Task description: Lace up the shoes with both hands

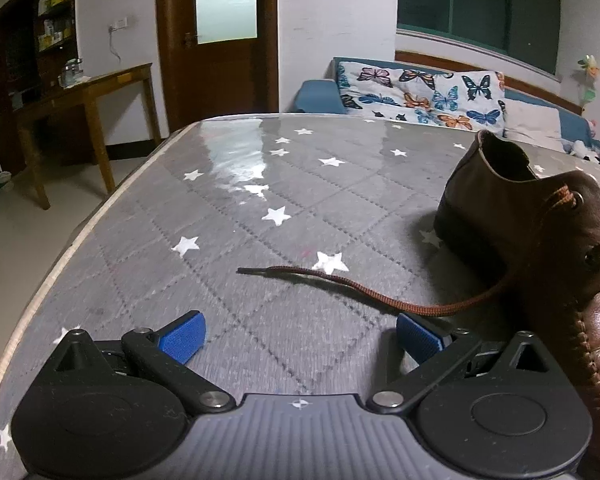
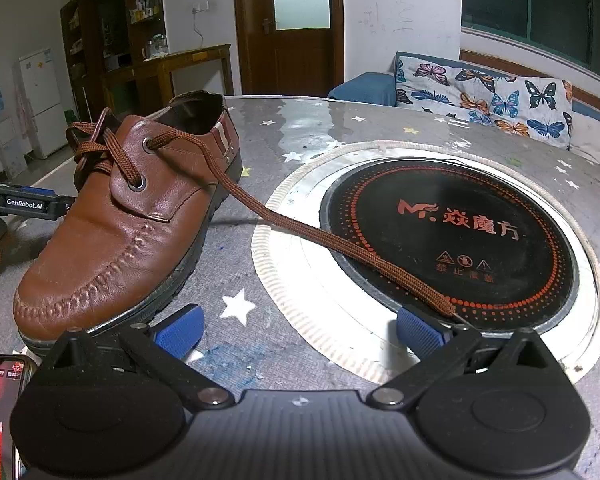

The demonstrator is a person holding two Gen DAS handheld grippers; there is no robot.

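Brown shoe (image 2: 116, 220), loose lace (image 2: 340, 244)

Shoe on counter, laces trailing to both sides.
The shoe (image 2: 128, 216) stands on the counter (image 2: 380, 120), left of the inset cooktop (image 2: 452, 236). One lace end (image 2: 340, 240) crosses the cooktop; the other lace end (image 1: 340, 280) lies on the counter left of the shoe.

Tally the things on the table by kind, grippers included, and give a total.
Shoe: 1
Loose lace ends: 2, one toward the left gripper, one toward the right gripper over the cooktop
Built-in cooktop: 1
Phone: 1
Grippers: 2, both open
Total: 7
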